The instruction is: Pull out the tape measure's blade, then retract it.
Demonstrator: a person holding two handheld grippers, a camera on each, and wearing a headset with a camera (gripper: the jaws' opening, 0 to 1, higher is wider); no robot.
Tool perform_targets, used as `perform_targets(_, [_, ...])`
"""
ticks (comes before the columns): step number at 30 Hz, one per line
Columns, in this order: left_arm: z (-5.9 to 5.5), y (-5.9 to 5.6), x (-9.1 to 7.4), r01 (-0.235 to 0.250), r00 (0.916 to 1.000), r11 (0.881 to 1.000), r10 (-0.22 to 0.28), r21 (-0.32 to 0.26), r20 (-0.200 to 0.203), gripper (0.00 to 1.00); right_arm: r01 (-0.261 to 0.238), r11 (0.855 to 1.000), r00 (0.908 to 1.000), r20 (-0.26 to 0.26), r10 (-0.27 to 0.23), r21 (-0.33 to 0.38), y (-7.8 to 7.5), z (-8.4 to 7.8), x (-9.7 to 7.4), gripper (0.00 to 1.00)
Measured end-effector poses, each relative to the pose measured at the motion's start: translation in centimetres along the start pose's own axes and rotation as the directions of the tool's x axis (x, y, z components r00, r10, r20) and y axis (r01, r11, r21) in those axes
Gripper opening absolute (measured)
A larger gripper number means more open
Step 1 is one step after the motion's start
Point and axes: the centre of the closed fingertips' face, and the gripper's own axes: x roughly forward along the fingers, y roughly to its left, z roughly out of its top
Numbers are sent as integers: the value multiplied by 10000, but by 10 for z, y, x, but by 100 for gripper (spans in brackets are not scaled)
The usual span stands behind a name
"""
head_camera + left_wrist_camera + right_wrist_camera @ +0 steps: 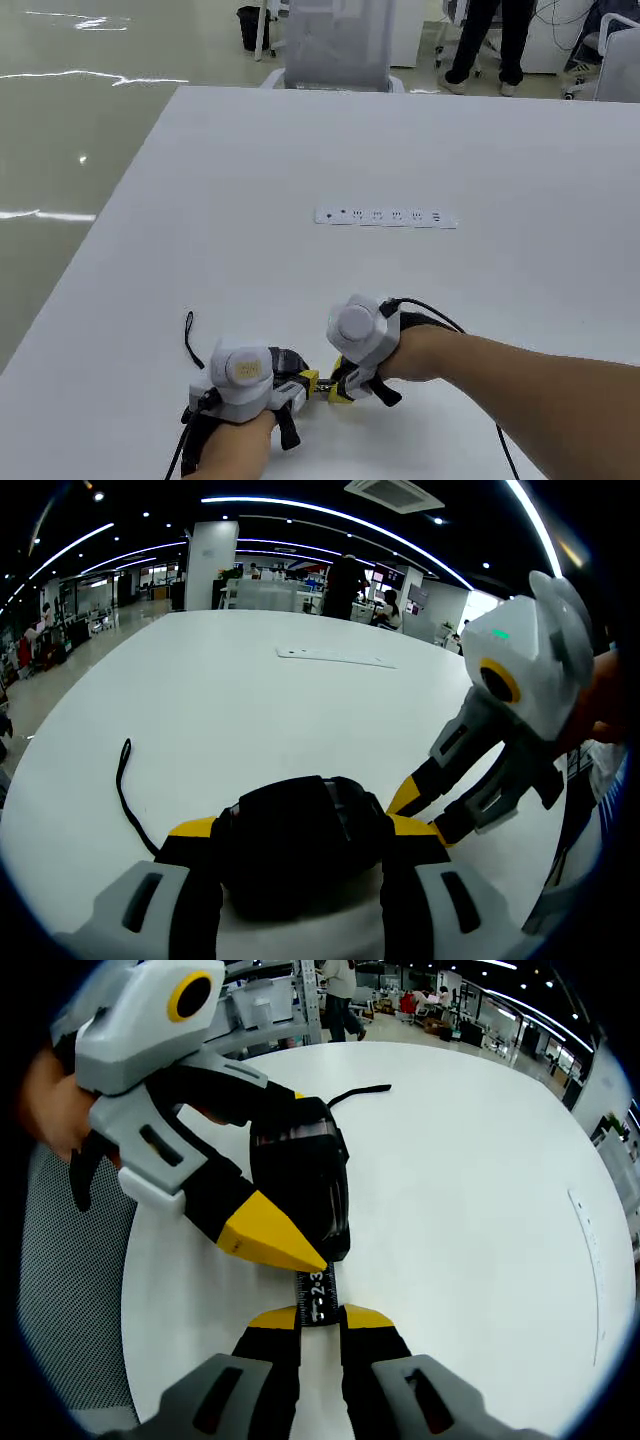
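blade (317,1295) lengthwise from tape measure case (300,1175) toward right tool (320,1317)

Head view looks down; both close gripper views seemingly share the tape measure (300,1180).

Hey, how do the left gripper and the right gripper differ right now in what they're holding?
The left gripper clamps the black tape measure case, while the right gripper pinches the blade just outside it. The left gripper's jaws stand wide around the case; the right gripper's are nearly together. Both are shut, yellow-tipped and close together.
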Motion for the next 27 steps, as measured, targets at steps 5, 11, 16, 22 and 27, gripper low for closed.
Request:
perform_targets(5, [0,0,0,6,10000,10000,-6,-8,-10,61,-25,10000,10000,-25,25,30,0,1,1,14])
perform_targets(11, [0,0,0,19,10000,10000,-19,-19,-12,61,15,10000,10000,17,-15,39,-1,4,3,14])
perform_targets(16, [0,0,0,17,10000,10000,-16,-23,11,61,12,10000,10000,40,-12,16,-1,4,4,14])
perform_targets(22, [0,1,1,29,10000,10000,-29,-30,5,61,28,10000,9999,103,-28,27,-2,7,5,15])
perform_targets(27, [0,0,0,61,10000,10000,-61,-40,8,61,74,10000,9997,235,-75,10,-1,9,6,15])
